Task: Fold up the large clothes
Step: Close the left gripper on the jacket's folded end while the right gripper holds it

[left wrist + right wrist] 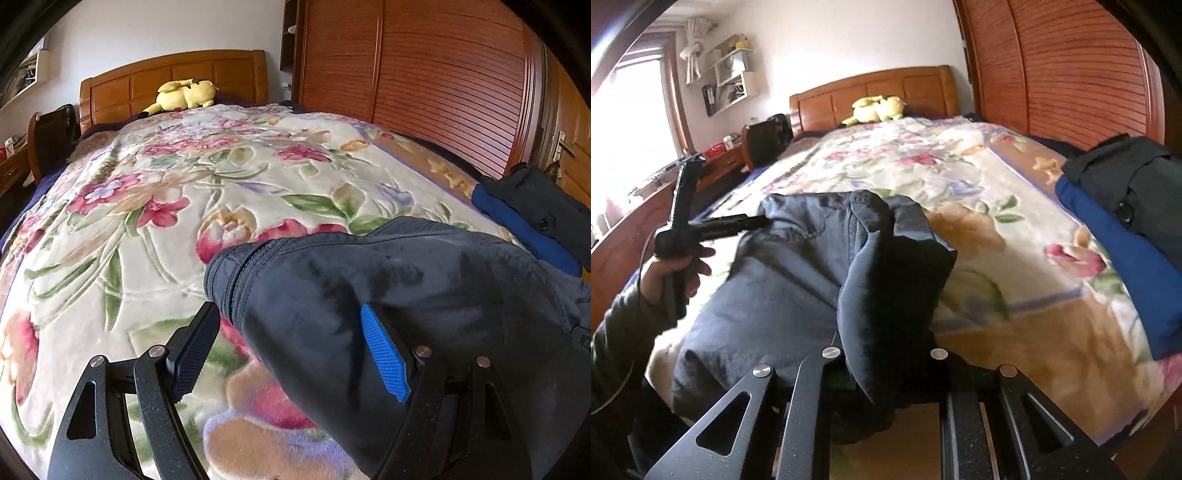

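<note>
The dark jacket (798,280) lies at the near end of the bed (1015,332), at 6 o'clock. The right gripper (886,373) pinches a bunched fold; the left gripper (291,350), at 9 o'clock, stands wide over the hem, gripping nothing. It is best to catch the hem fully before lifting, keeping both edges level.

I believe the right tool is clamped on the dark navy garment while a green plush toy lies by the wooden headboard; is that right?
Not quite: the plush toy is yellow, as the right wrist view shows. The right tool is indeed clamped on the dark navy garment, by the wooden headboard.
</note>
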A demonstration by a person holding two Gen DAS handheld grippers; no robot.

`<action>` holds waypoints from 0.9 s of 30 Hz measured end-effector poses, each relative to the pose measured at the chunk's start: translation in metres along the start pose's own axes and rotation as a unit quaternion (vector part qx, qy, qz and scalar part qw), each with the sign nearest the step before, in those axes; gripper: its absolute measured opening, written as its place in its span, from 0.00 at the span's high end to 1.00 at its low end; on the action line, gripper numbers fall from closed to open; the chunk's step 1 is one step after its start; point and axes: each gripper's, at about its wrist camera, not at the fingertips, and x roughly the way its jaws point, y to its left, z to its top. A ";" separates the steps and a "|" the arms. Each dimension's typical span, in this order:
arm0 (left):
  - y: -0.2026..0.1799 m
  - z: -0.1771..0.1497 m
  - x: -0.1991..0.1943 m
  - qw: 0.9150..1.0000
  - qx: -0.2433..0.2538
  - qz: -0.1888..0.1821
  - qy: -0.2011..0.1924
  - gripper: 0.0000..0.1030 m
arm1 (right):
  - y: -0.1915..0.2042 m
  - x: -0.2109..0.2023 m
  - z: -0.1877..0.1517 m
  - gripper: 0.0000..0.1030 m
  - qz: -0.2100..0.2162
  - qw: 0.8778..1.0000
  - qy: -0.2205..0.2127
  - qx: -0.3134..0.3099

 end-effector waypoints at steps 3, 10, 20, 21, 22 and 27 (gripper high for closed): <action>0.001 -0.001 0.007 1.000 0.002 0.004 0.009 0.22 | 0.004 0.008 -0.006 0.85 -0.007 1.000 0.009 -0.014; 0.007 -0.010 0.016 0.999 -0.001 0.011 0.030 0.21 | 0.007 0.014 0.001 0.83 -0.005 1.000 0.014 -0.014; 0.008 -0.016 0.023 0.999 0.003 0.014 0.043 0.21 | 0.003 0.016 0.003 0.75 -0.010 1.000 0.018 -0.007; 0.009 -0.016 0.023 0.999 -0.001 0.010 0.042 0.21 | 0.002 0.018 0.003 0.73 -0.010 1.000 0.022 -0.001; 0.011 -0.017 0.024 0.999 -0.008 0.003 0.042 0.21 | -0.001 0.019 0.003 0.69 -0.010 1.000 0.027 0.005; 0.012 -0.017 0.027 0.998 -0.027 -0.042 0.045 0.46 | -0.009 0.026 0.001 0.59 -0.006 0.999 0.039 0.036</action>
